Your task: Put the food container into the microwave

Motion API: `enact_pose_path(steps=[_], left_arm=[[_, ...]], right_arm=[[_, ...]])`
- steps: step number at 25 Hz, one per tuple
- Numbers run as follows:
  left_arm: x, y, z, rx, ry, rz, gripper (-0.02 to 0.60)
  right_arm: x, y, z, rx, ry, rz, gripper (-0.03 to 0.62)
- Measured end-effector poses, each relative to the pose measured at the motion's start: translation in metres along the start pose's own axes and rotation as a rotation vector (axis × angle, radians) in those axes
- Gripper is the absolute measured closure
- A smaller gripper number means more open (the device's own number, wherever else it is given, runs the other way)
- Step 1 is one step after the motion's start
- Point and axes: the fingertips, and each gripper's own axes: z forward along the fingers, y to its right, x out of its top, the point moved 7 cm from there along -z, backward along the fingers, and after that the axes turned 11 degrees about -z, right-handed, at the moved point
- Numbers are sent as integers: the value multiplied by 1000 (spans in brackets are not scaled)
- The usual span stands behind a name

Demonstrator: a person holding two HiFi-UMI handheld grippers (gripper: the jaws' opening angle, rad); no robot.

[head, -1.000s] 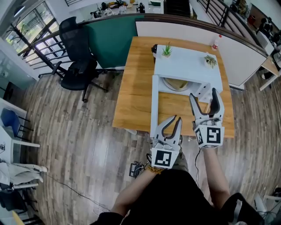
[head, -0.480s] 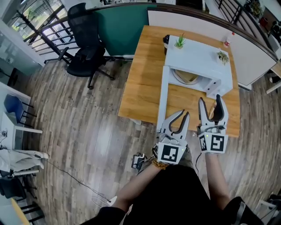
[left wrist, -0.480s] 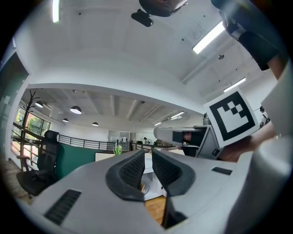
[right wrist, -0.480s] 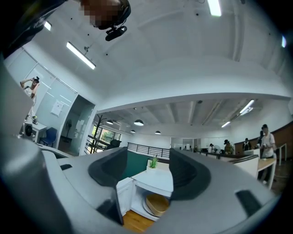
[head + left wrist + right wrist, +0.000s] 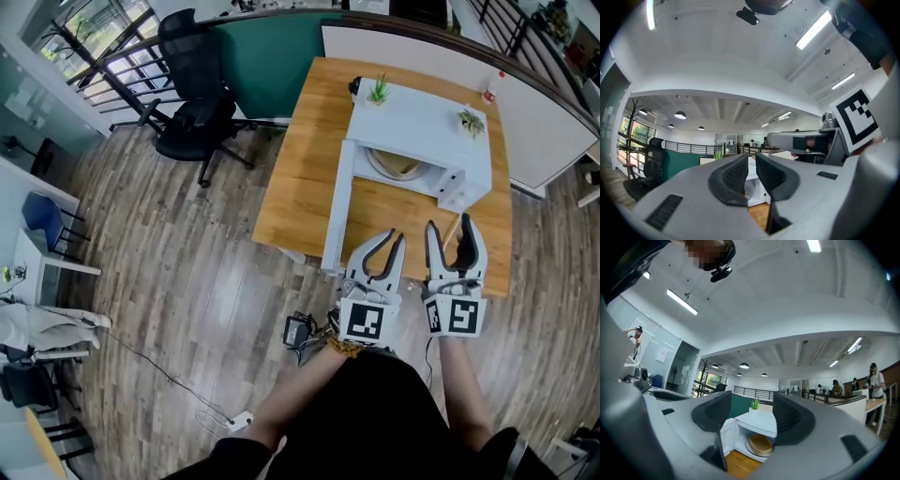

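The white microwave [image 5: 419, 127] stands on the wooden table [image 5: 291, 187] with its door [image 5: 337, 202] swung open to the left. A tan food container [image 5: 395, 167] lies inside it on the turntable, and the right gripper view shows the container [image 5: 761, 445] in the cavity too. My left gripper [image 5: 390, 240] hovers at the table's front edge by the door, its jaws almost together and holding nothing. My right gripper [image 5: 452, 230] is beside it over the table's front edge, open and empty. Both point towards the microwave, well short of it.
Two small potted plants [image 5: 378, 90] [image 5: 470, 122] sit on top of the microwave. A bottle [image 5: 490, 86] stands at the table's far right corner. A black office chair [image 5: 192, 122] is on the wood floor to the left. Cables and a power strip [image 5: 302, 329] lie near my feet.
Both grippers have drawn back from the microwave towards the table's front edge, the right one farther. Their jaws look unchanged. The container stays in the microwave.
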Motion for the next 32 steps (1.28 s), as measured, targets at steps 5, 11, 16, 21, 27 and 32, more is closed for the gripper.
enact_pose_path(steps=[5, 11, 16, 21, 27, 32], left_arm=[[4, 27, -1, 4, -7, 21, 517], [5, 38, -8, 23, 4, 24, 517], [4, 40, -9, 28, 0, 37, 517], [6, 45, -8, 6, 3, 70, 517], [10, 46, -8, -2, 14, 85, 517], [10, 47, -5, -9, 19, 90, 517]], right_arm=[[-2, 10, -30, 15, -19, 13, 324], [-4, 11, -51, 21, -23, 33, 327], [-7, 10, -56, 18, -16, 46, 335], [-10, 8, -59, 18, -15, 55, 336], [-15, 10, -61, 8, -22, 70, 358], [-17, 13, -59, -7, -23, 62, 378]])
